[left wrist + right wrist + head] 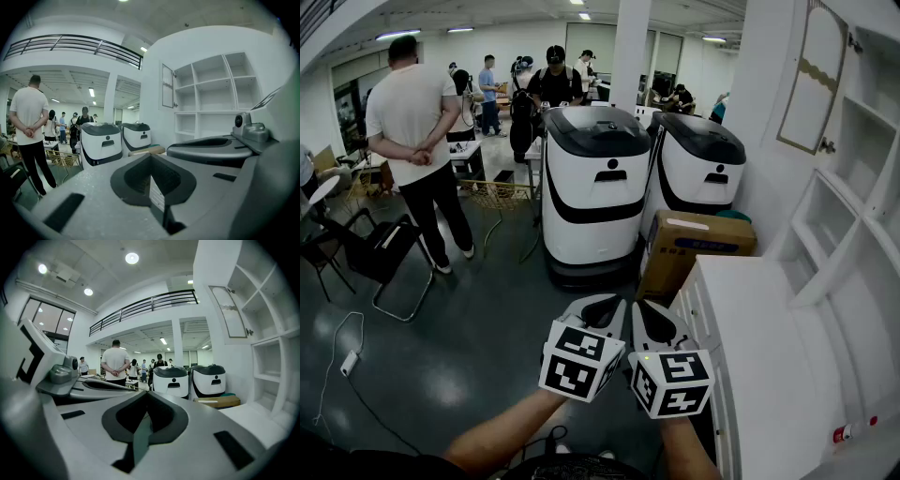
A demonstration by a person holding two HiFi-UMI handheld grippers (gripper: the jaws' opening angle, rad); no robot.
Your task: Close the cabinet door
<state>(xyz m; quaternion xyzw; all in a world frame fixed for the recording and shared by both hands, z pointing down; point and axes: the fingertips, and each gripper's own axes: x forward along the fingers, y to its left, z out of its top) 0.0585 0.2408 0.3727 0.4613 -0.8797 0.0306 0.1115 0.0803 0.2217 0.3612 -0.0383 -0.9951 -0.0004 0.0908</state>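
Note:
The white cabinet [862,216] stands at the right with open shelves. Its upper door [811,75], a white panel with a framed inset, is swung open to the left. The left gripper view shows the door [167,86] edge-on beside the shelves [215,93]. In the right gripper view the door [228,311] hangs open at the upper right. My left gripper [596,309] and right gripper [653,321] are held side by side low in the head view, well short of the door. Both are shut with nothing between the jaws, as the left gripper [150,159] and right gripper [147,398] show in their own views.
The cabinet's low counter [759,328] lies just right of my grippers. Two white-and-black service robots [595,178] [698,169] and a cardboard box [694,246] stand ahead. A person in a white shirt [417,131], a folding chair [375,253] and a floor cable [347,361] are at the left.

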